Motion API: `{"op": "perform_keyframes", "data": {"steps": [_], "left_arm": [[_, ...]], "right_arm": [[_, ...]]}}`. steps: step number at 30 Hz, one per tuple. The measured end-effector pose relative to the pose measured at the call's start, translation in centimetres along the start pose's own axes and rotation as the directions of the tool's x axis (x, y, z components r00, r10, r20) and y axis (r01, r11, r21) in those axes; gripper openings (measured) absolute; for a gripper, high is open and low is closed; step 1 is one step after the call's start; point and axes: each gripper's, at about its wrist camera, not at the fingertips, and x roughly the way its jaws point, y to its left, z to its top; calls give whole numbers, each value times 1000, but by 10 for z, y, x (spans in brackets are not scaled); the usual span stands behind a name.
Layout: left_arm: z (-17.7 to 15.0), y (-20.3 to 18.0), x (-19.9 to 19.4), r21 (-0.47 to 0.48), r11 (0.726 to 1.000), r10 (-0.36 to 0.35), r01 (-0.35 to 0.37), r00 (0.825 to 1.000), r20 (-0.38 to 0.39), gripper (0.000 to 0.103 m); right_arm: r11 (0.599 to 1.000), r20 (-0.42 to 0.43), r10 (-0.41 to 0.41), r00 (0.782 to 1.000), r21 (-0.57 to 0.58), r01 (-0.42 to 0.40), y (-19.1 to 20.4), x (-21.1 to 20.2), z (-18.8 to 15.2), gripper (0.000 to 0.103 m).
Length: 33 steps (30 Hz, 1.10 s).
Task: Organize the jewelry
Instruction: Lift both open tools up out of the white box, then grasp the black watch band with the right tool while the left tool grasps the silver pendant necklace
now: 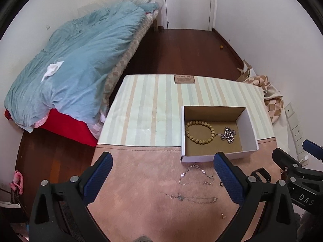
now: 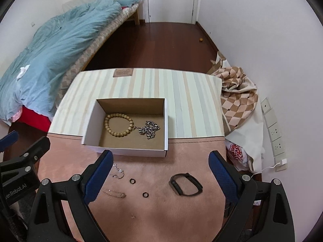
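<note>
Resting in the open cardboard box (image 2: 129,150) are a wooden bead bracelet (image 2: 119,124) and, just beside it, a heaped silver chain (image 2: 149,130). On the pink mat (image 2: 153,205) before the box lie two thin chains (image 1: 196,176), two dark rings (image 2: 132,180) and a black wristband (image 2: 185,184). Left gripper (image 1: 163,171) and right gripper (image 2: 159,168) both hang above the mat, jaws spread wide, grasping nothing

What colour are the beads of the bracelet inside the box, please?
Light tan, wood-like; the beaded bracelet shows best in the right wrist view.
</note>
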Motion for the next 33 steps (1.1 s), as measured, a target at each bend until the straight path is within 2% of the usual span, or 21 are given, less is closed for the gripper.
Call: {"op": "perform_keyframes", "data": {"steps": [10,21,27,31,33], "left_arm": [[-20,7,-43,1,1000,2,-2,999,40,102],[-32,13,-69,-19,1000,1,0,997,73,102],[-45,16,-56,-42,998,60,-56,993,105,102],[-59,16,-29,-63,995,76,-72,995,60,102],[-69,14,-5,-66,995,81,-80,997,12,102]], "right_arm": [[1000,64,-6,998,0,6,9,-53,-23,97],[999,100,47,994,18,-49,17,-84,-41,97],[992,83,58,995,108,-67,-5,-65,-54,97],[979,25,26,999,202,-31,-32,-31,-69,97],[962,-13,32,999,270,-28,-50,-8,-79,97]]}}
